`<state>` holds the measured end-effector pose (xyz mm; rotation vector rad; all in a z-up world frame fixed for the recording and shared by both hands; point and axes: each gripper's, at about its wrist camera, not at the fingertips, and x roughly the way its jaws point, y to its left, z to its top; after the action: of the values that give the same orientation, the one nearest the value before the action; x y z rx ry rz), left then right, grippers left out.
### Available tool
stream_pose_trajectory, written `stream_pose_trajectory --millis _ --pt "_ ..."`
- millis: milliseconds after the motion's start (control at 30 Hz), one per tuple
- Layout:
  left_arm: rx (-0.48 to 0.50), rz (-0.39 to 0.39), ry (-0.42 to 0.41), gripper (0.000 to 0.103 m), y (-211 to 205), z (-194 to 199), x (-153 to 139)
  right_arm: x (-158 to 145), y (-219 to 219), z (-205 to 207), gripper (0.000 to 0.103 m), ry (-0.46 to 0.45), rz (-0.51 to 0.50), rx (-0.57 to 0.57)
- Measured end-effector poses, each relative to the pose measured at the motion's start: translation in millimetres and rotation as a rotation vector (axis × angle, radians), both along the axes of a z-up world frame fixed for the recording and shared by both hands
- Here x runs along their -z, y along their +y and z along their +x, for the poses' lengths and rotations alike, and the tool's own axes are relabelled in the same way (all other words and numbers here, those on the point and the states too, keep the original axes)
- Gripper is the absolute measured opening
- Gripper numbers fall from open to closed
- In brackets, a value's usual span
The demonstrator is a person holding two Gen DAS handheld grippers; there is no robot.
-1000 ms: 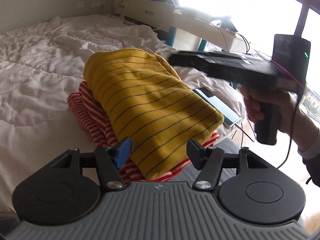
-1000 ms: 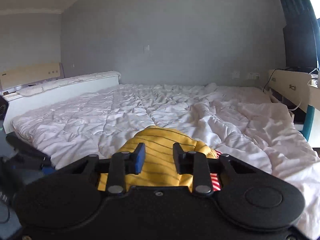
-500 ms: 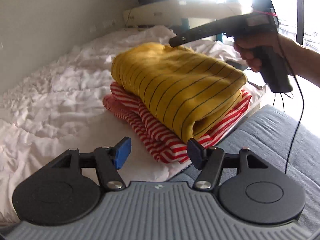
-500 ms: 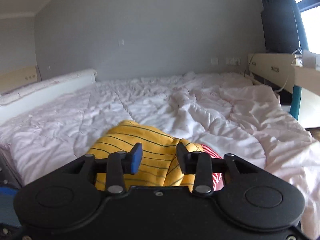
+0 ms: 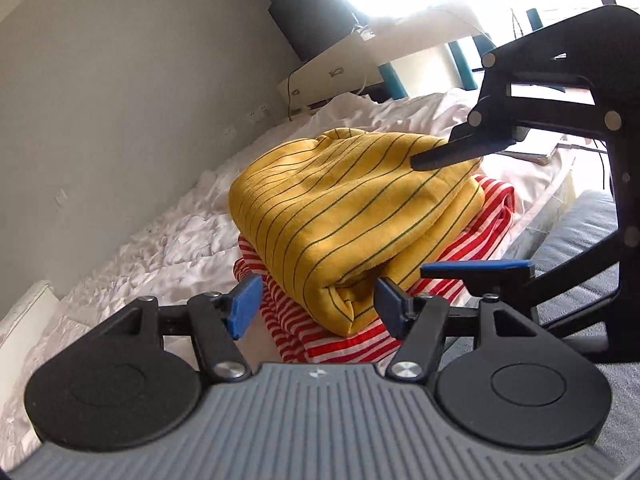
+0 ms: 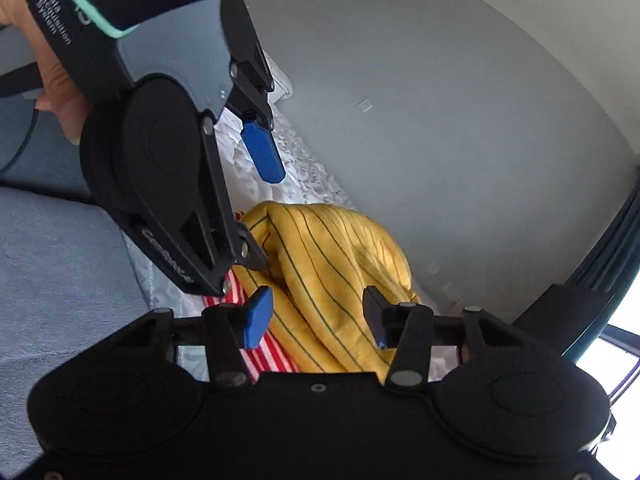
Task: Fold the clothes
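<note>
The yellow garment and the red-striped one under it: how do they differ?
The yellow garment has thin dark stripes; the red-and-white garment has bold, close stripes. The yellow one lies on top, a thick bulging bundle; the red-and-white one lies beneath, flatter, only its edges showing. Both are folded and stacked on the white bed.

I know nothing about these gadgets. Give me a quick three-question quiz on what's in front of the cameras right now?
1. True or false: the yellow striped garment lies on top of the red-and-white striped garment.
2. Are the left gripper jaws apart or closed?
3. The clothes rest on: A) a white quilt B) a wooden desk C) a tiled floor.

Key: 1 true; 2 apart; 3 A.
</note>
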<state>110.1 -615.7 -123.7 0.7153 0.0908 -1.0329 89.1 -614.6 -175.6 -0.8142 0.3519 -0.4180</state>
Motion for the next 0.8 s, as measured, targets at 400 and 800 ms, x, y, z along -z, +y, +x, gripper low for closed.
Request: stream_pose_trajectory --millis 400,800 --pt "-0.095 0.003 0.1 0.068 -4 28 0 8 -21 20 0.011 0.024 -0.1 0.059" --pt "-0.116 0.006 0.158 0.068 0 41 4 3 -26 17 0.009 -0.024 -0.163 0.101"
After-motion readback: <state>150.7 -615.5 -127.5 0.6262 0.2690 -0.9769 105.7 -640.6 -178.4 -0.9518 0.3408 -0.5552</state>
